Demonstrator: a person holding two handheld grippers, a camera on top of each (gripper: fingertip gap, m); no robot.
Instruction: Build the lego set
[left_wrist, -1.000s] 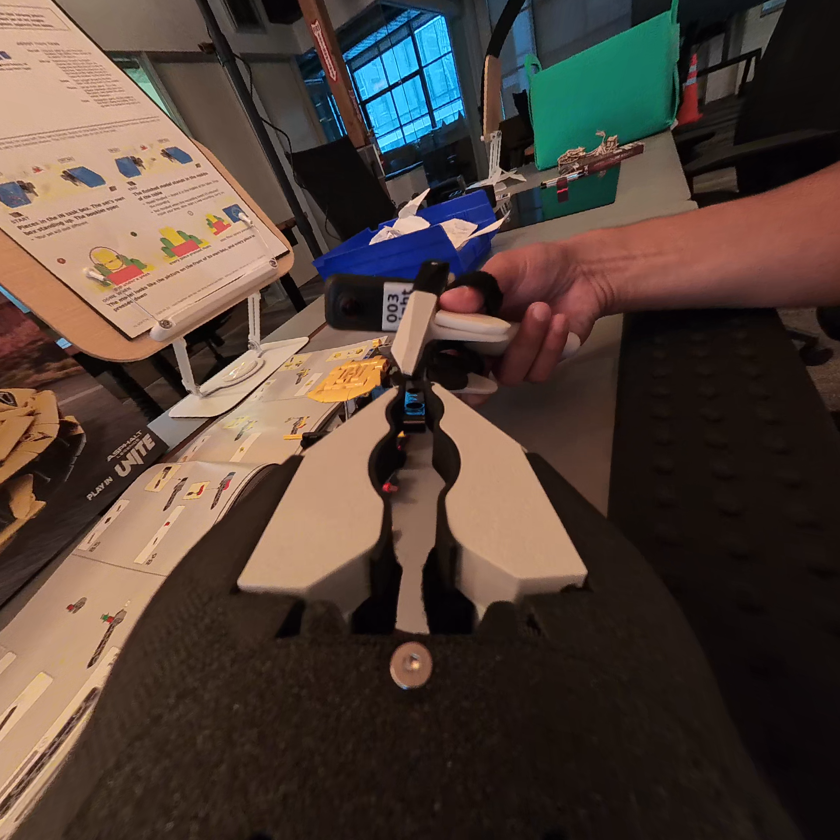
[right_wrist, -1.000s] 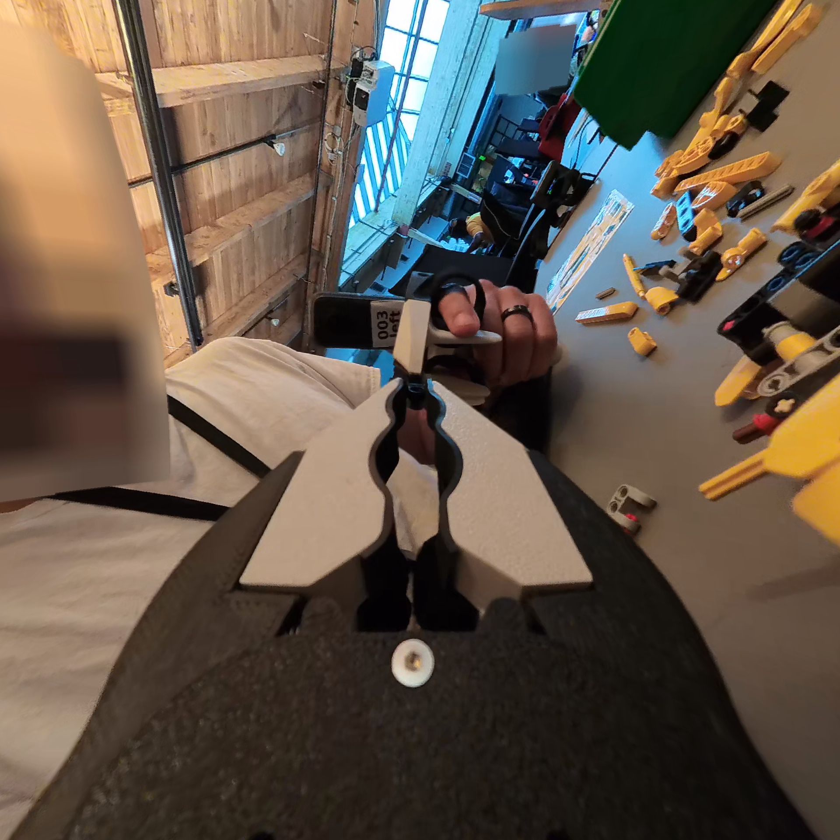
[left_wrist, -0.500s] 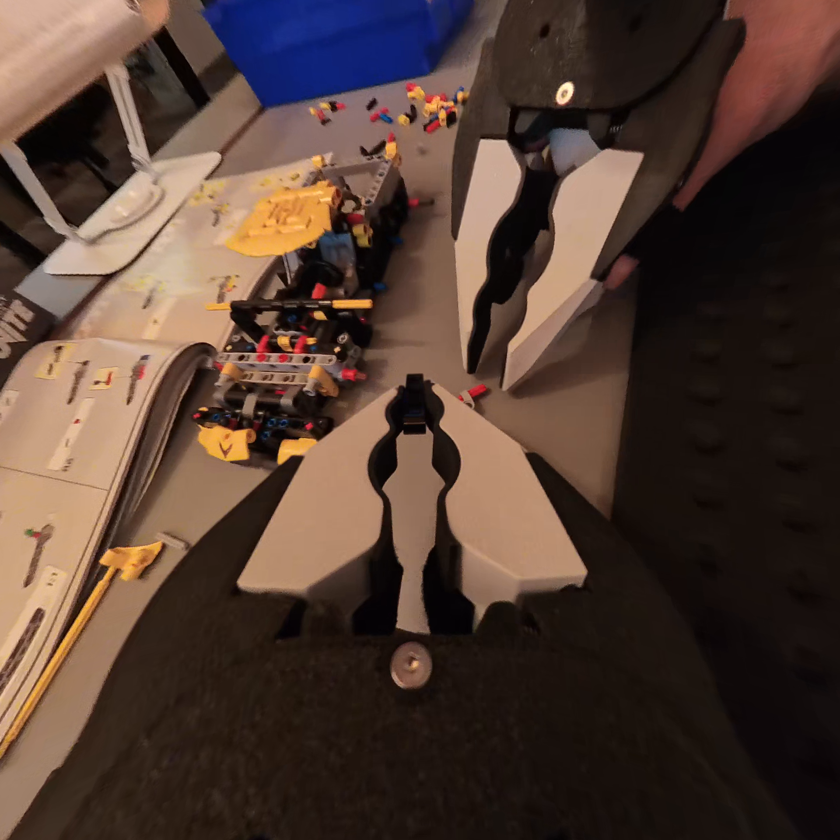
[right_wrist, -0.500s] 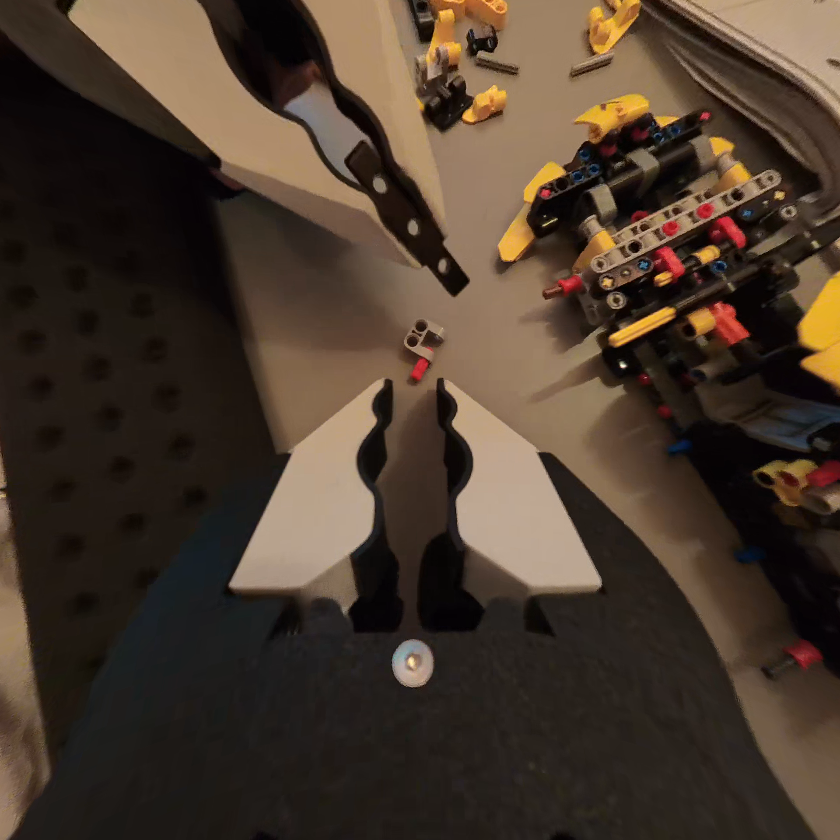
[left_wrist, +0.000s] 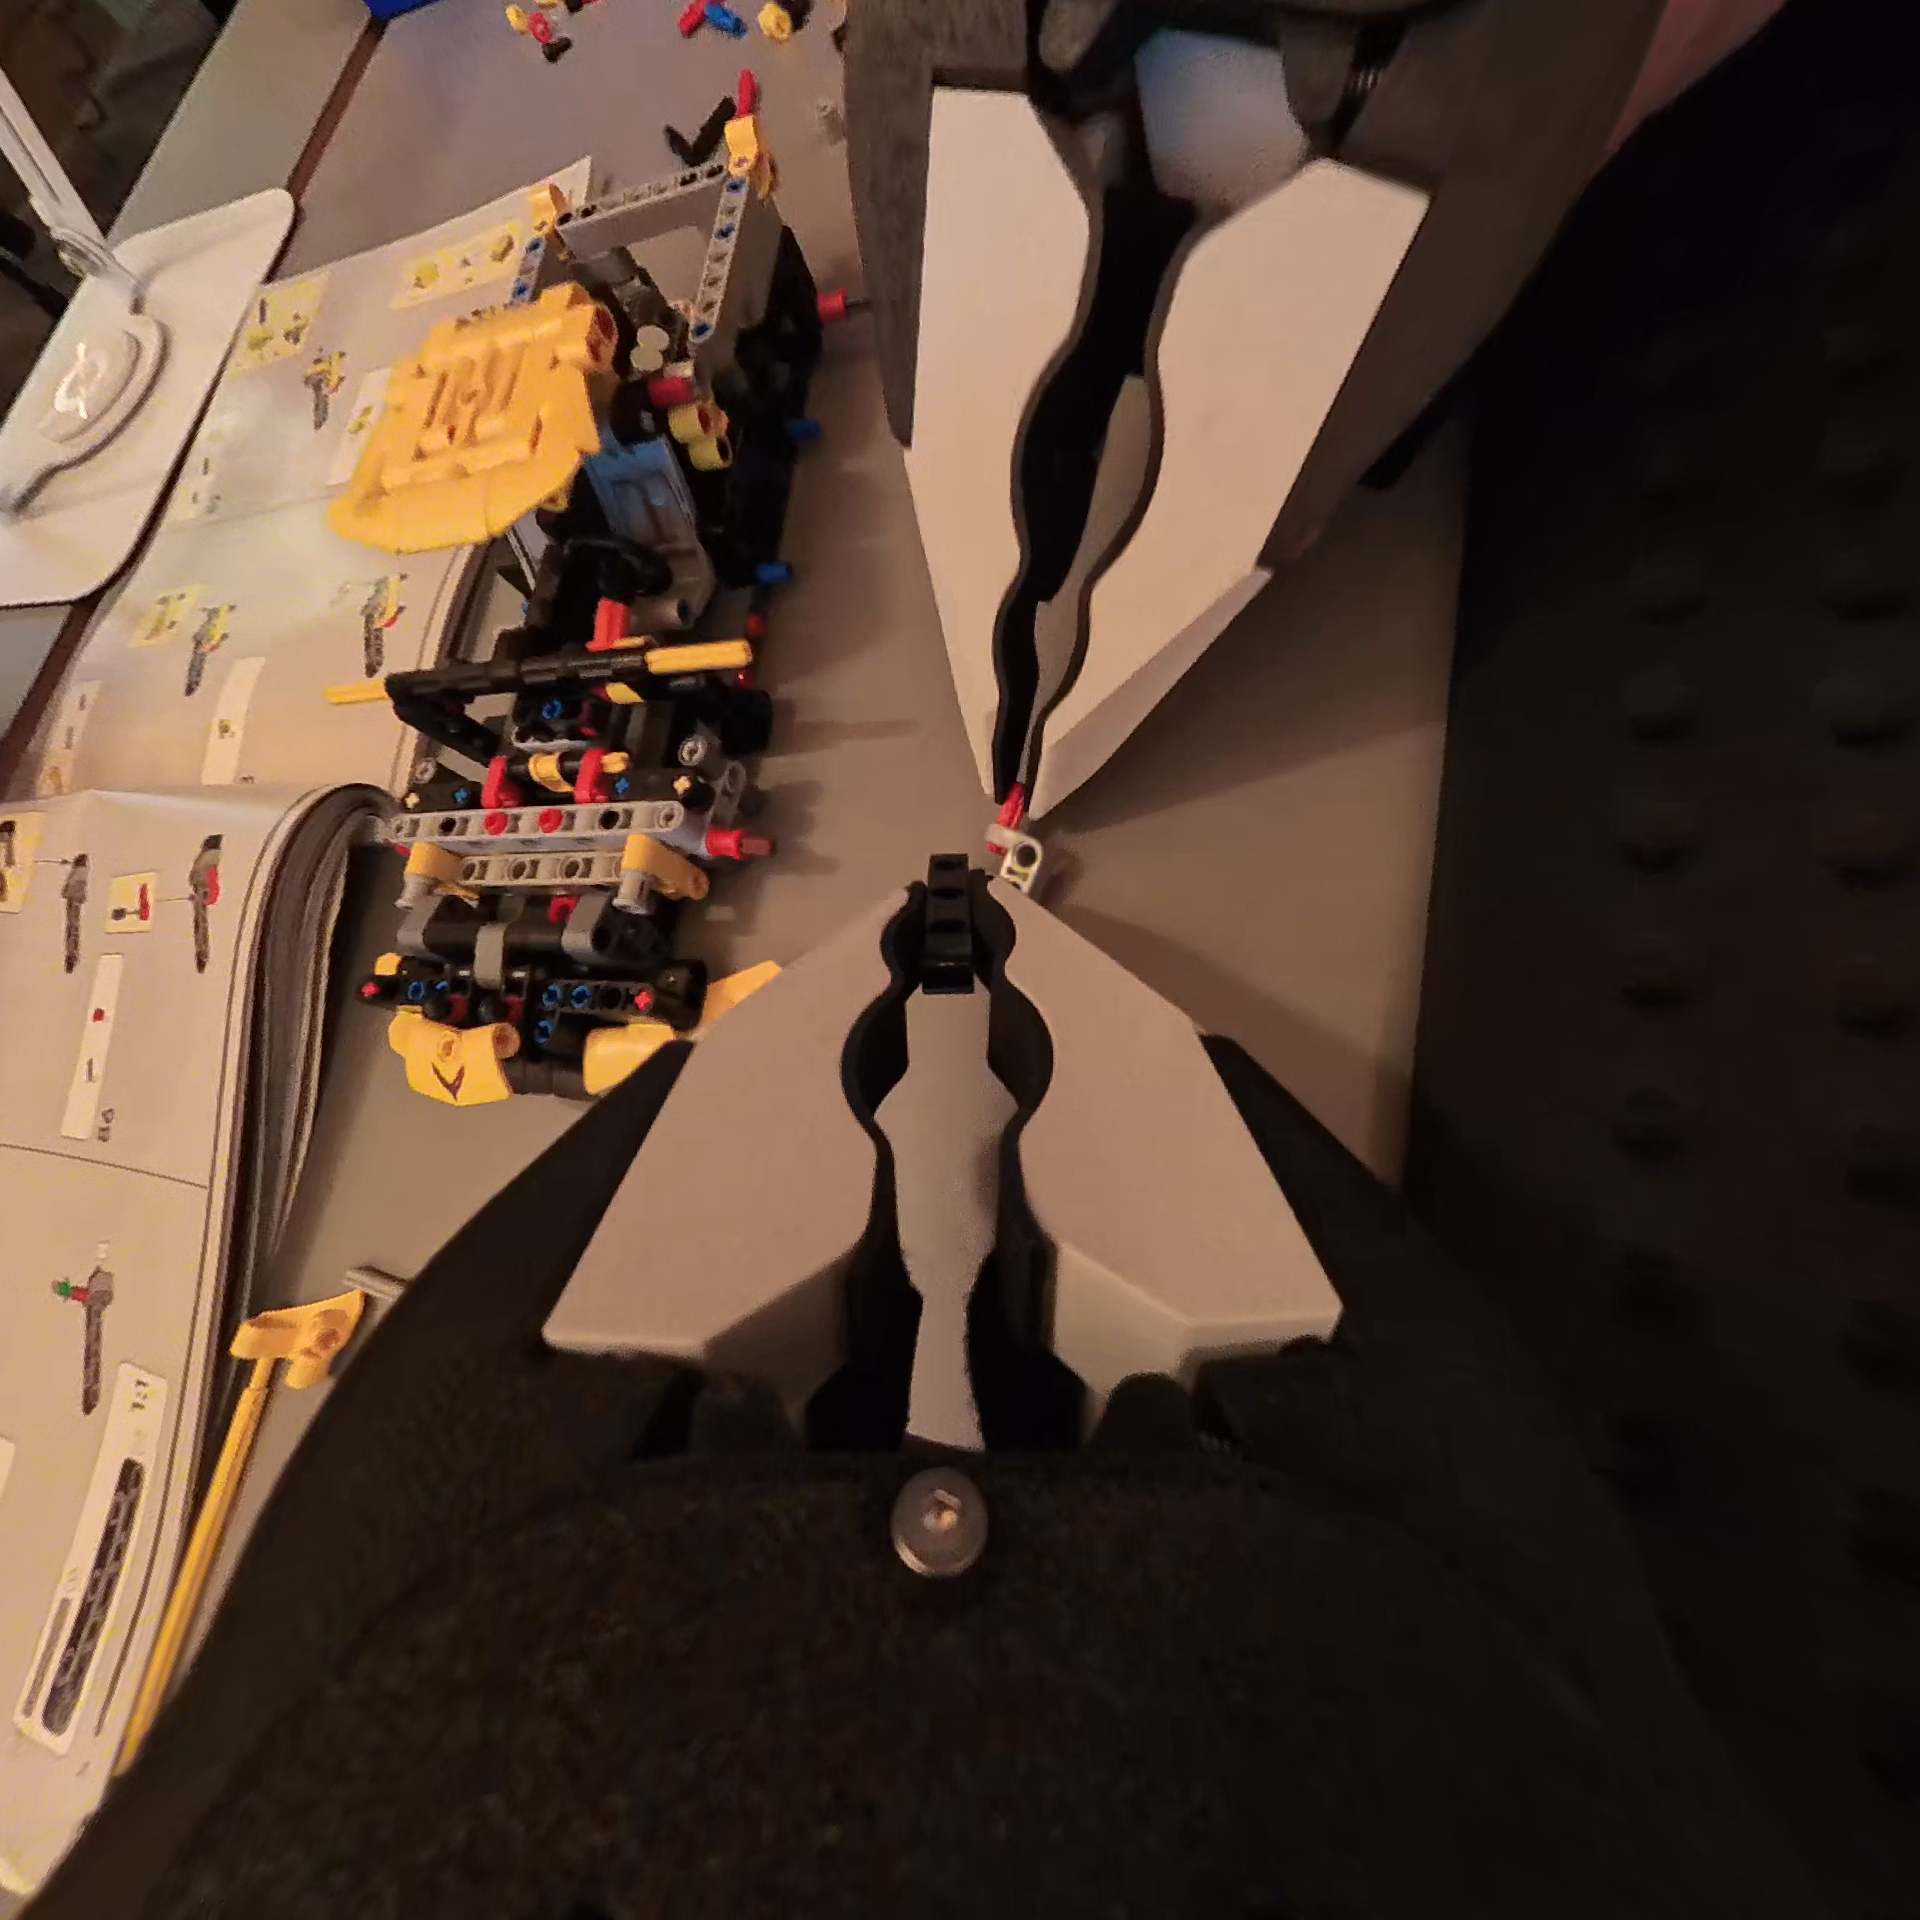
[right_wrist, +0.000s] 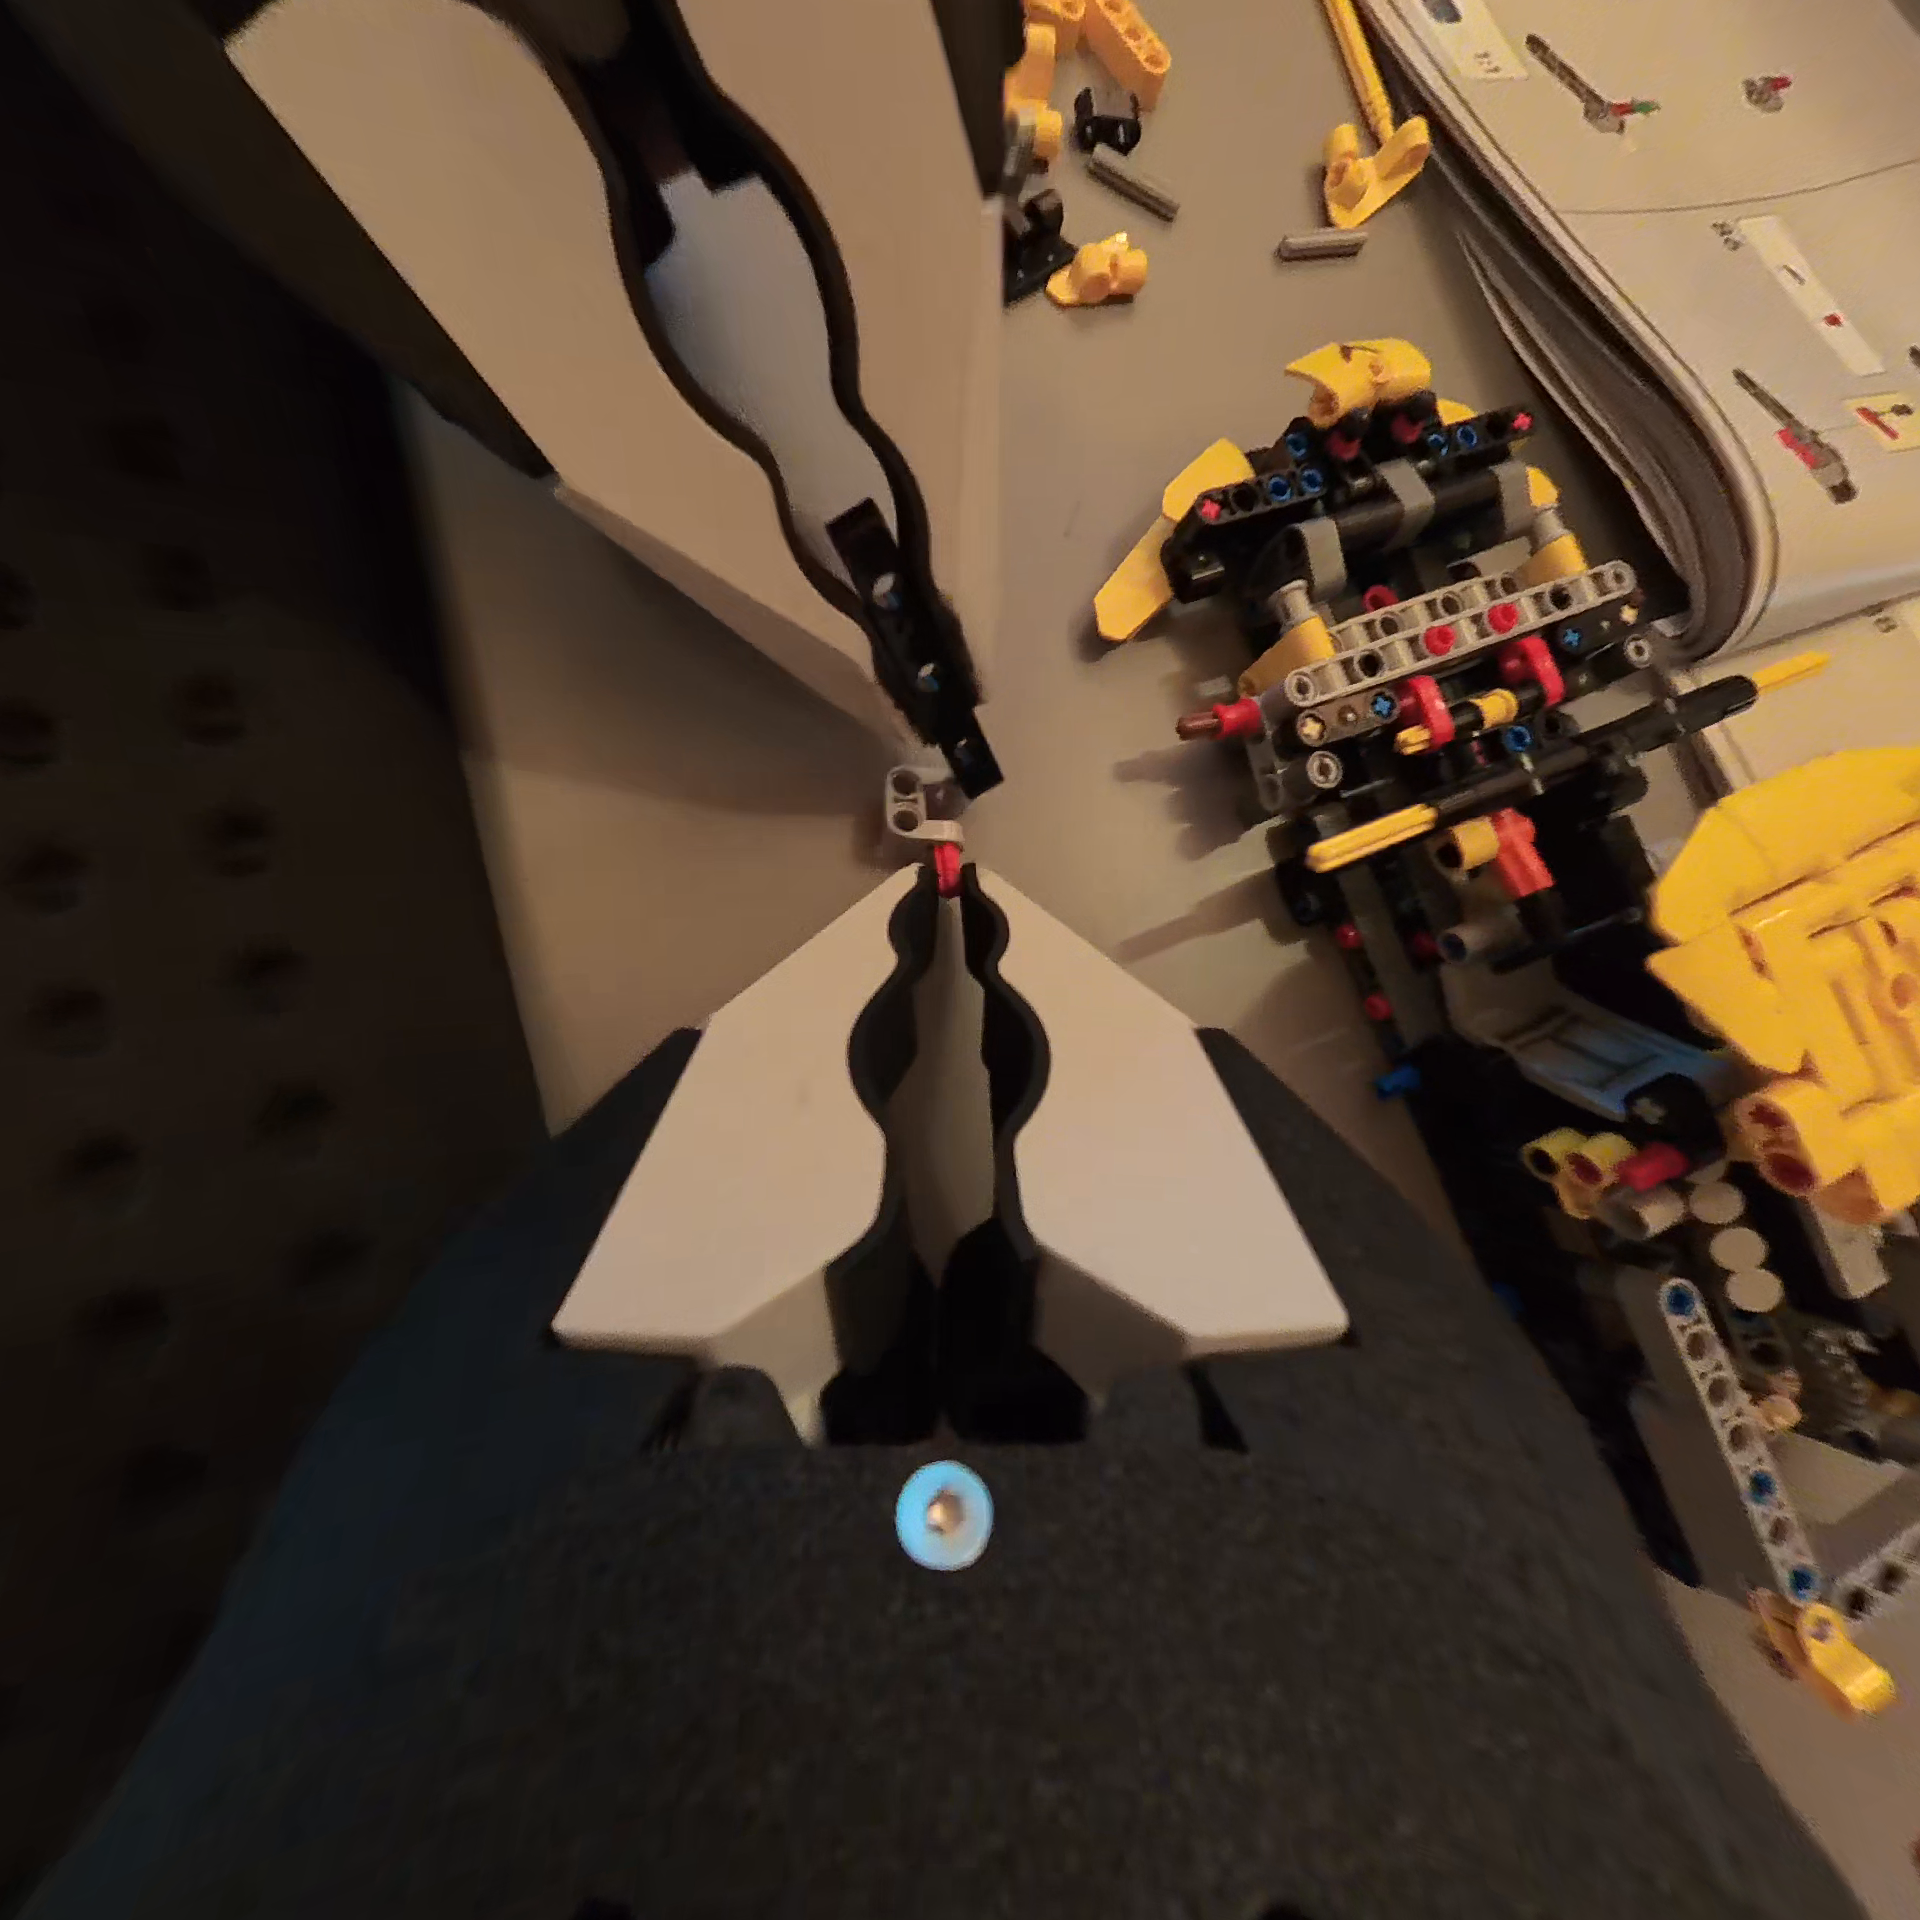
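- The left gripper is clenched on a black beam, a short piece with a row of holes; its long axis runs along the fingers and its free end pokes past the tips.
- In the right wrist view the same beam slants down to the right from the left gripper, its end just beside a small grey connector on the table.
- The right gripper is nearly closed on a red pin that sticks out of the connector (the pin's long axis lines up with the fingers).
- From the left wrist view the right gripper comes in from above, the pin at its tips and the connector lying between the two grippers.
- The car model, black and grey with yellow panels, lies left of the grippers, its long axis running away from the camera; in the right wrist view it lies to the right.
- An open manual lies beside the model; its pages show part drawings, and no writing can be made out at this sharpness.
- Only the left wrist view shows the white stand base and a scatter of small pins at the far edge.
- Only the right wrist view shows loose yellow parts and grey axles near the manual.
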